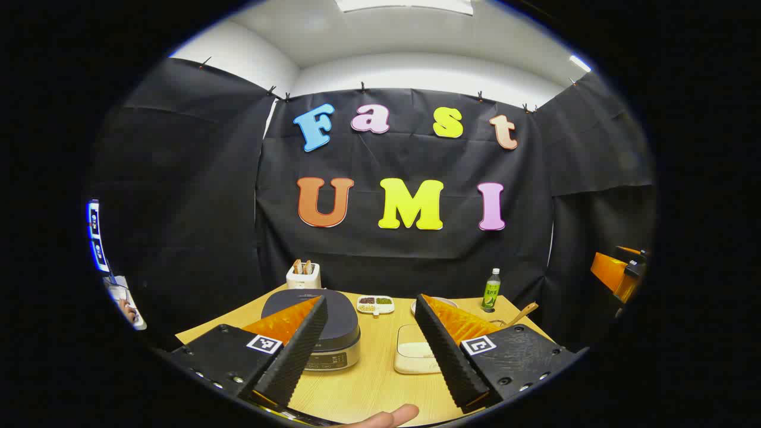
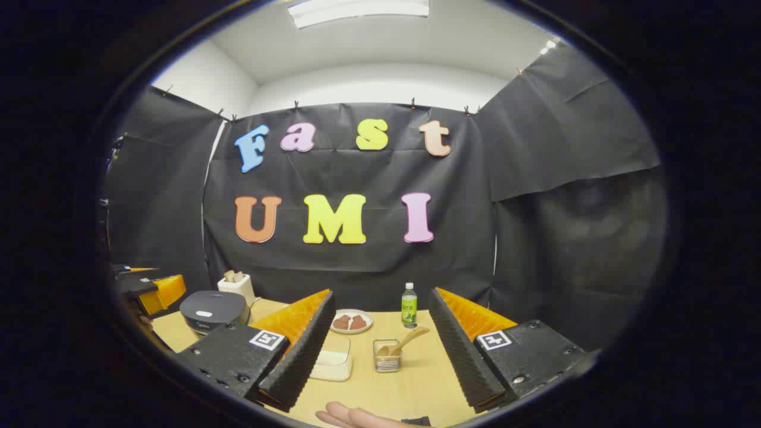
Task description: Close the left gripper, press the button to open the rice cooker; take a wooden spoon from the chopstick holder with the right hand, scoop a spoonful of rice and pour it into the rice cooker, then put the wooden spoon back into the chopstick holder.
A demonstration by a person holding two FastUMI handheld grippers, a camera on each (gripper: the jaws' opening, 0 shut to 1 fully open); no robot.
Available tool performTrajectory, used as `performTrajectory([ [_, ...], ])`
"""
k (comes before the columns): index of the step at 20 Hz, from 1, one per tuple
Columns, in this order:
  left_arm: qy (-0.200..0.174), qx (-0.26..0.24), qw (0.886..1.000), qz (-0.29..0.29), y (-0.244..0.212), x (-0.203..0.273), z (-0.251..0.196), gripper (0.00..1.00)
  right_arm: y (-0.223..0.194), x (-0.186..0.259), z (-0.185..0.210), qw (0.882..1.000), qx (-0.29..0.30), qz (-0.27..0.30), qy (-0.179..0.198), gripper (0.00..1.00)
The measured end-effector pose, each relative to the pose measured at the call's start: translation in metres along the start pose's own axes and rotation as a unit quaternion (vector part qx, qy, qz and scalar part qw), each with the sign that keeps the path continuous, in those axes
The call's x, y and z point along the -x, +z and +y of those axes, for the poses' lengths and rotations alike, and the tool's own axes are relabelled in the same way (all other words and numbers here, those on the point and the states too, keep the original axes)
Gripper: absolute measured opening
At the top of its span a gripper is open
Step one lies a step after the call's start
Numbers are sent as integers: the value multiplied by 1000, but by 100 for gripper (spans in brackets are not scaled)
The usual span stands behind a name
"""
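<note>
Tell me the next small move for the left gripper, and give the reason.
Probably shut the left gripper first. Its jaws stand wide apart above the table, and the rice cooker just ahead has its lid down. Shut jaws would give one blunt tip to press the cooker's button. The wooden spoon sits in the chopstick holder, so the right gripper can wait.

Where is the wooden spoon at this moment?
In the right gripper view, the wooden spoon stands in the chopstick holder on the table, in front of the green bottle, right of the rice container.
</note>
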State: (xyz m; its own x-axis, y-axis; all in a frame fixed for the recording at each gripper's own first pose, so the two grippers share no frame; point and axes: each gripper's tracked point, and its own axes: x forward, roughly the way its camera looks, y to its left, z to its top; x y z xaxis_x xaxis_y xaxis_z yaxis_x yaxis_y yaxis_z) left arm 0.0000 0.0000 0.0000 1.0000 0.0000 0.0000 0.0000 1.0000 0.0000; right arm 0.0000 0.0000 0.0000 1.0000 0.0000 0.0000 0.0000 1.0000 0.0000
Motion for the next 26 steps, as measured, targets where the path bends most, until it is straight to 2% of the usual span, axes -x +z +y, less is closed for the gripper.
performTrajectory([
  [12, -9, -10, 1000, 1, -7, -4, 11, 94, -13, -8, -22, 1000, -15, 7, -2, 100],
  [22, 10, -5, 1000, -7, -3, -23, 36, 94, -29, -17, -53, 1000, -25, 0, -6, 100],
  [26, 42, -14, 999, 12, -16, -46, 60, 94, -39, -23, -71, 1000, -20, -2, -16, 100],
])
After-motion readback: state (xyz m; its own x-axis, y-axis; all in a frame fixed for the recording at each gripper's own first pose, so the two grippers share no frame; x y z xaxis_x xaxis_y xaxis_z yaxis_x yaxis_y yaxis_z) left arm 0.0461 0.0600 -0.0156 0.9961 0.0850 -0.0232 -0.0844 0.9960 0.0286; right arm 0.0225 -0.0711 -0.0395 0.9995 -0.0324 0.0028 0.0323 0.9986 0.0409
